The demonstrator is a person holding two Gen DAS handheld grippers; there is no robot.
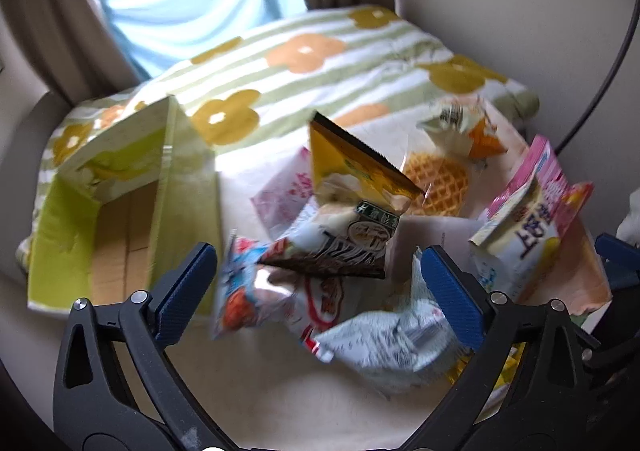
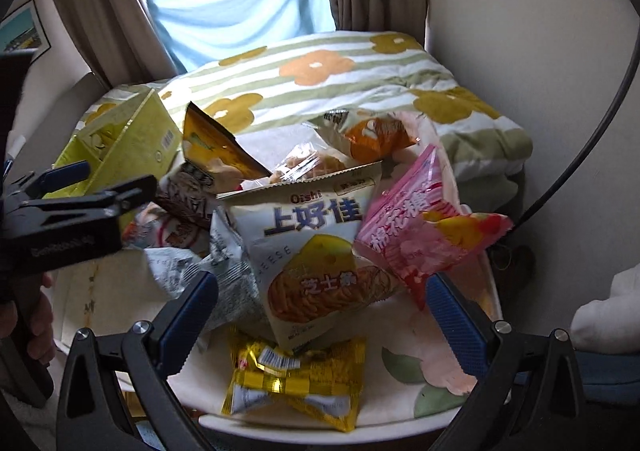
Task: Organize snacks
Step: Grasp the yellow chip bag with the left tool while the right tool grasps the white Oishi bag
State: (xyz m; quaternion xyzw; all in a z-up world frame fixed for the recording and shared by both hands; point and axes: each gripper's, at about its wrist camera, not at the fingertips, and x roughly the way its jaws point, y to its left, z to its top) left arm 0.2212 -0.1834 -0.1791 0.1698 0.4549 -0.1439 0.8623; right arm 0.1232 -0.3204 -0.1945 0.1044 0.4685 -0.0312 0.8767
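Observation:
A heap of snack bags lies on a white tabletop (image 2: 404, 407) with a flower print. My left gripper (image 1: 320, 291) is open above a brown-and-white bag (image 1: 340, 247), a red-and-blue bag (image 1: 256, 291) and a grey-white bag (image 1: 396, 335). My right gripper (image 2: 324, 315) is open over a cream Oishi cheese bag (image 2: 320, 251), with a yellow packet (image 2: 296, 379) below it and a pink bag (image 2: 420, 239) to its right. A green cardboard box (image 1: 100, 223) stands open at the left. Neither gripper holds anything.
A floral blanket (image 2: 320, 71) lies behind the heap, against a window with curtains. A waffle pack (image 1: 436, 179), an orange packet (image 2: 372, 135) and a yellow-brown bag (image 2: 216, 143) sit farther back. A hand (image 2: 36, 315) holds the left gripper (image 2: 104, 181) at the left edge.

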